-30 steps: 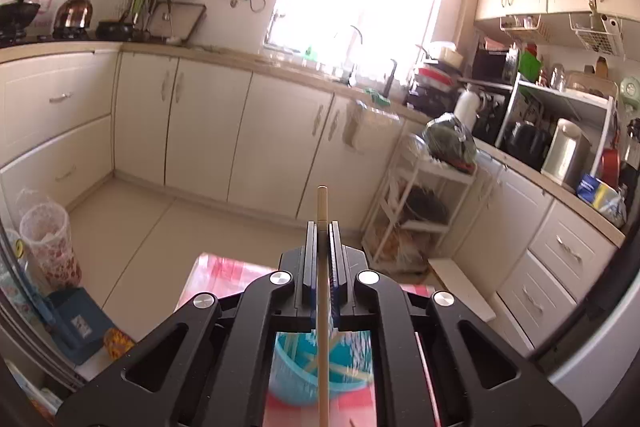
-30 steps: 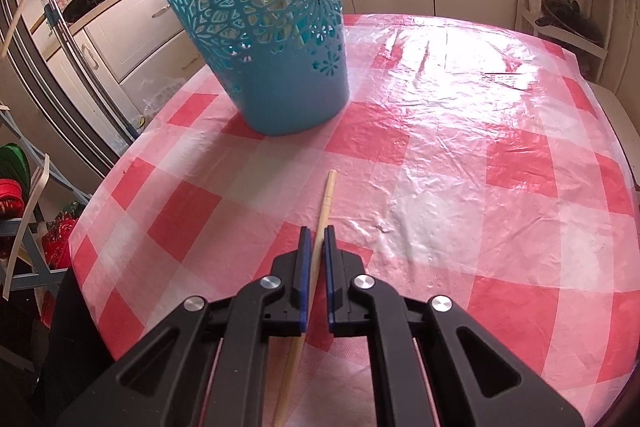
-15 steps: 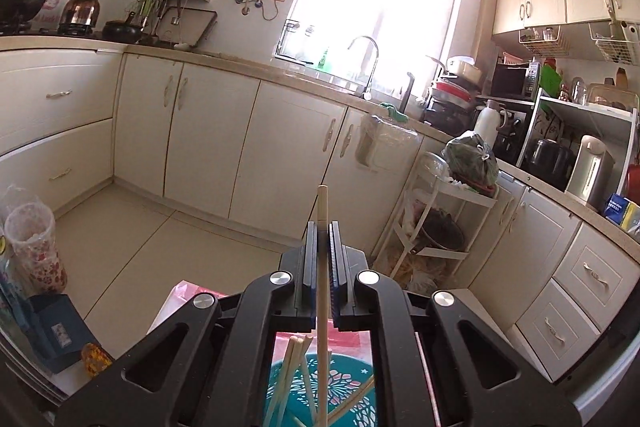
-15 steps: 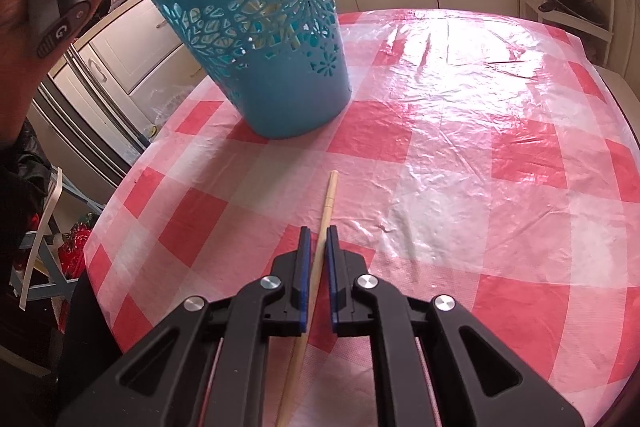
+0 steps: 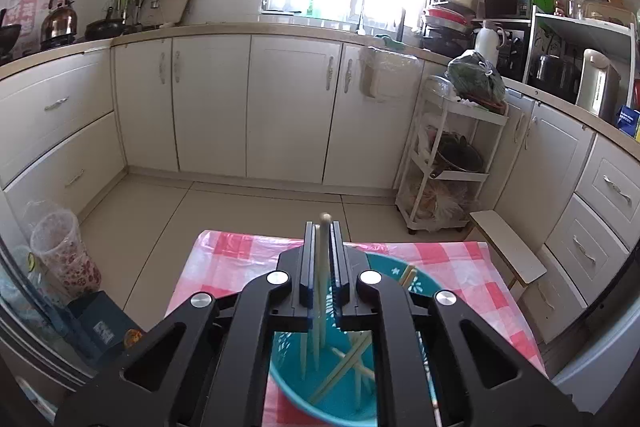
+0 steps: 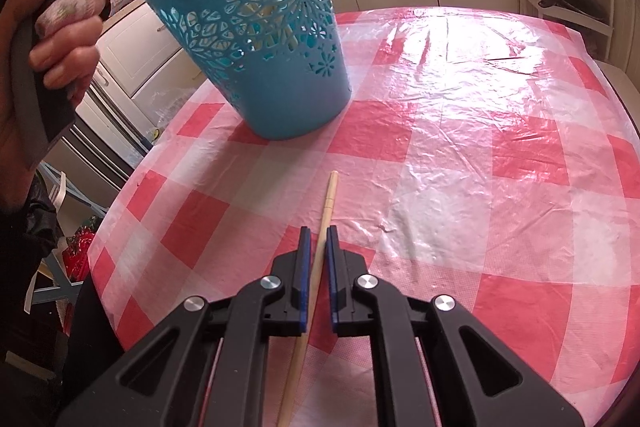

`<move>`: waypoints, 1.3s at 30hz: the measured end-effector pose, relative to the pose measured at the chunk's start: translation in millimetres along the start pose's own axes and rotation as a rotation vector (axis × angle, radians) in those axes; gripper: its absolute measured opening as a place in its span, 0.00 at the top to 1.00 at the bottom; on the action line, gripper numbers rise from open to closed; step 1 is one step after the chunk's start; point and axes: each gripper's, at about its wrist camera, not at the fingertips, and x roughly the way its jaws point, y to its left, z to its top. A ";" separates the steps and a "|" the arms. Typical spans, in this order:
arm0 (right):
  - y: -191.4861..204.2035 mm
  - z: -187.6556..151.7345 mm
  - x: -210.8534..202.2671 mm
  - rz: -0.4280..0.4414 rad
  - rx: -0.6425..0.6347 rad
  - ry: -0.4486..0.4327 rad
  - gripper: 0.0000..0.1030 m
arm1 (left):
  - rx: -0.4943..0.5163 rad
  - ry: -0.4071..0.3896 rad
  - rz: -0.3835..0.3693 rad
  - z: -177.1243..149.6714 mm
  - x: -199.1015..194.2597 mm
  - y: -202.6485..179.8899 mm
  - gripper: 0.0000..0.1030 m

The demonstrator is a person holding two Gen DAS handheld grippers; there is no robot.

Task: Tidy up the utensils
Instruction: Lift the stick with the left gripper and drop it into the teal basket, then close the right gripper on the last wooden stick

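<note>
My left gripper (image 5: 322, 227) hangs over the blue cut-out basket (image 5: 288, 379), which holds several chopsticks. Its jaws are opening. A wooden chopstick (image 5: 322, 267) stands upright between them, loose, with a gap beside it and its lower end inside the basket. My right gripper (image 6: 318, 231) rests low over the red-checked tablecloth (image 6: 480, 147), shut on a second chopstick (image 6: 330, 195). This one lies on the cloth and points at the basket (image 6: 256, 39). In the right wrist view a hand (image 6: 64, 39) holds the left gripper's handle above the basket rim.
The basket stands near the table's left edge. Beyond the far edge lie floor and white kitchen cabinets (image 5: 288, 107). A white trolley rack (image 5: 448, 163) stands at the right, and a low stool (image 5: 508, 247) beside the table's far right corner.
The left gripper has come down over the basket, and its jaws have parted. The chopstick has slipped lower between them. The hand has entered the right wrist view. The right gripper has kept still.
</note>
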 end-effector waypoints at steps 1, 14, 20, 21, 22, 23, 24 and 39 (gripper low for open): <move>-0.7 -0.2 -0.7 0.002 0.002 0.000 0.92 | -0.008 -0.006 0.022 -4.0 -11.1 6.0 0.76; 24.5 -3.3 -1.1 -0.108 -0.081 0.002 0.75 | 0.045 0.099 0.290 -118.7 -72.4 62.5 0.21; 44.2 -4.4 5.8 -0.227 -0.168 0.021 0.75 | 0.032 0.149 0.291 -147.7 -60.7 69.7 0.20; 46.9 -4.4 7.3 -0.249 -0.181 0.024 0.75 | 0.031 0.152 0.289 -148.8 -57.4 69.3 0.20; 47.1 -4.2 7.9 -0.255 -0.178 0.024 0.75 | 0.031 0.153 0.288 -150.4 -55.4 69.5 0.20; 45.5 -4.5 6.7 -0.256 -0.169 0.023 0.75 | 0.030 0.157 0.288 -149.7 -53.3 68.9 0.20; 44.9 -4.7 6.6 -0.258 -0.163 0.020 0.75 | 0.026 0.161 0.285 -152.1 -53.0 68.9 0.20; 30.2 -12.6 -6.0 -0.220 -0.057 -0.036 0.95 | 0.007 0.163 0.257 -158.2 -48.6 66.1 0.16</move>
